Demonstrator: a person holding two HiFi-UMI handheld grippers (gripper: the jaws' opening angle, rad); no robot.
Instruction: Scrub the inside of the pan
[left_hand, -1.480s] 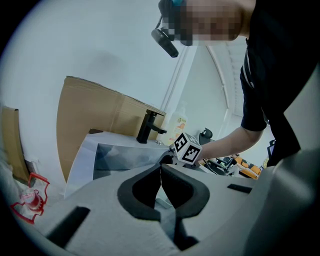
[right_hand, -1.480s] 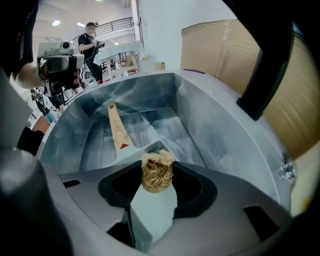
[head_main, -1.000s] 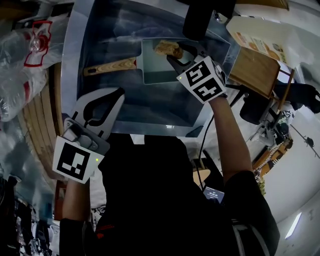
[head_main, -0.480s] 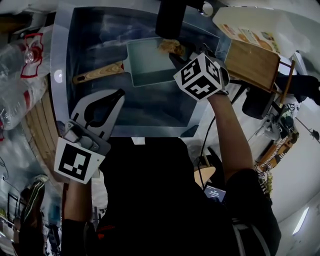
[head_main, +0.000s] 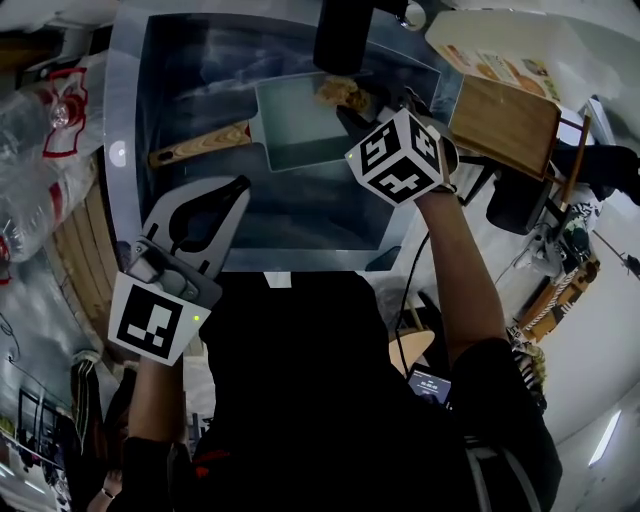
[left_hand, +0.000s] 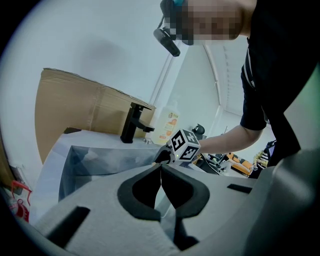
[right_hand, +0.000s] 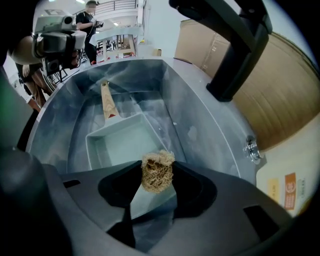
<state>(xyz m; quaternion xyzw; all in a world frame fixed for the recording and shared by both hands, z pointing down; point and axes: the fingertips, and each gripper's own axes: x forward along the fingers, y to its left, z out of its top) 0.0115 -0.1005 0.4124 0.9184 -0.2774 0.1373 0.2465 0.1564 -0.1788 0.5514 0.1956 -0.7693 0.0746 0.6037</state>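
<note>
A rectangular pale grey pan (head_main: 300, 125) with a wooden handle (head_main: 200, 145) lies in the steel sink (head_main: 122, 110). My right gripper (head_main: 350, 105) is shut on a tan fibrous scrubber (head_main: 340, 95) at the pan's far right corner. In the right gripper view the scrubber (right_hand: 157, 171) sits pinched between the jaws of the right gripper (right_hand: 157, 175), over the pan (right_hand: 125, 142); whether it touches the pan I cannot tell. My left gripper (head_main: 238, 187) is shut and holds nothing, over the sink's near left side, apart from the handle. Its jaws meet in the left gripper view (left_hand: 161, 167).
A black faucet (head_main: 340, 35) rises at the sink's far edge, just above the scrubber. A wooden board (head_main: 505, 125) lies right of the sink, clear plastic bags (head_main: 40, 100) lie left. A soap bottle (left_hand: 165, 127) and brown cardboard (left_hand: 75, 105) stand behind the sink.
My right gripper has shifted the scrubber rightward along the pan's far side, and its marker cube has turned. The left gripper has stayed where it was, shut.
</note>
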